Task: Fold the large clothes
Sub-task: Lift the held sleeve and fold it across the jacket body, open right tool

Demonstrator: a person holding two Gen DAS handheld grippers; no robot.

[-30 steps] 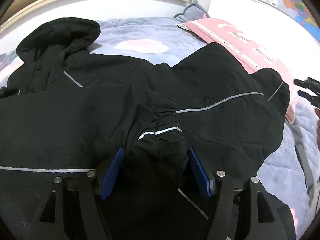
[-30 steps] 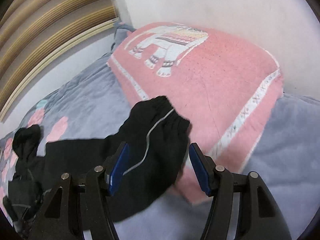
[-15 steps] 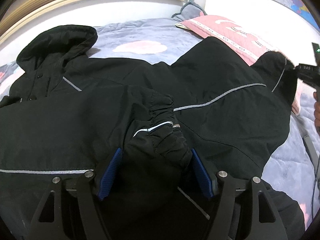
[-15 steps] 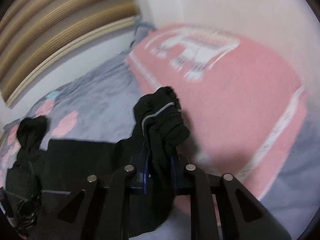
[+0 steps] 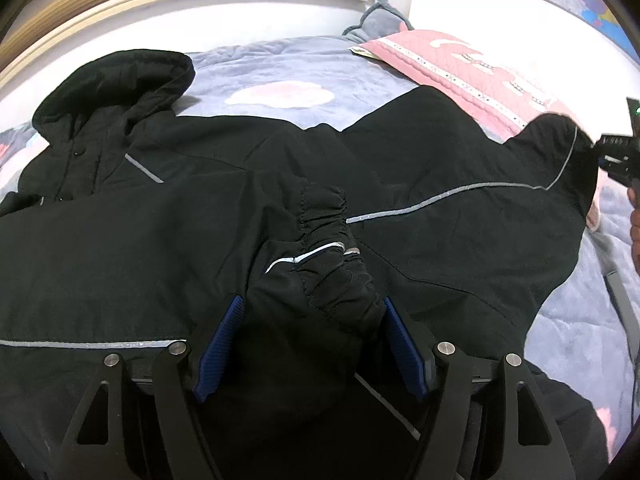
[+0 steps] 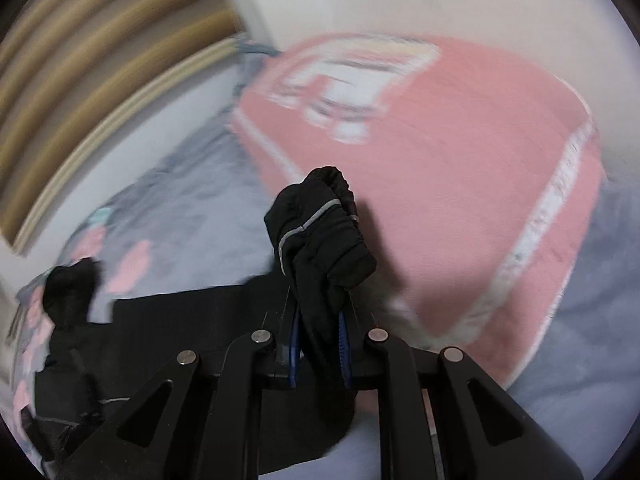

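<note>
Bed under a grey-blue quilt, black hooded jacket and pink pillow directly on it.
</note>
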